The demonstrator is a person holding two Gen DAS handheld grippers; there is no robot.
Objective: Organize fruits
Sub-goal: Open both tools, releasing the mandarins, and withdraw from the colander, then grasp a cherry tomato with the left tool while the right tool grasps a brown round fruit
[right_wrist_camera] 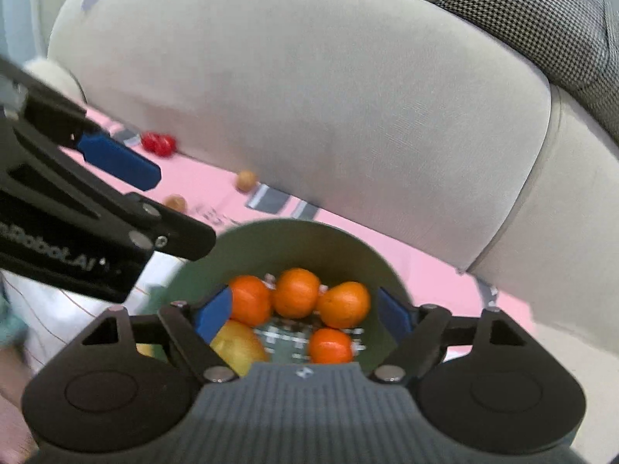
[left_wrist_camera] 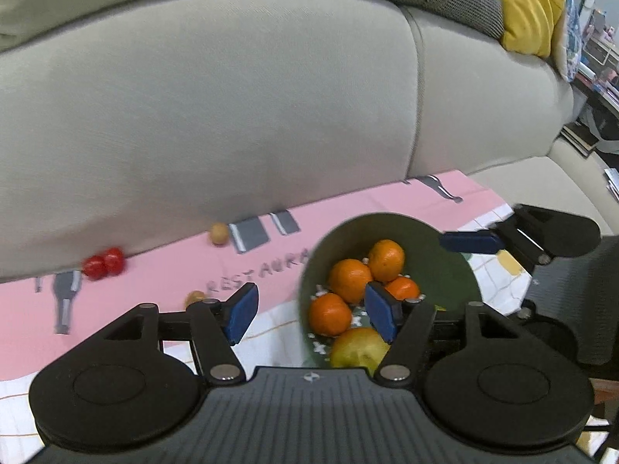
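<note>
Fingers of both grippers, left (left_wrist_camera: 313, 311) and right (right_wrist_camera: 305, 311), hang released and empty above the green bowl (left_wrist_camera: 437, 266) of oranges (right_wrist_camera: 296, 292) on the sofa's pink cloth (left_wrist_camera: 162, 270).

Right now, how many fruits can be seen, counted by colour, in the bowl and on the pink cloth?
Orange fruits in the green bowl: 4
Yellow-green fruit in the bowl: 1
Red fruits on the pink cloth: 2, touching each other
Small tan fruits on the cloth: 2
Total: 9
</note>
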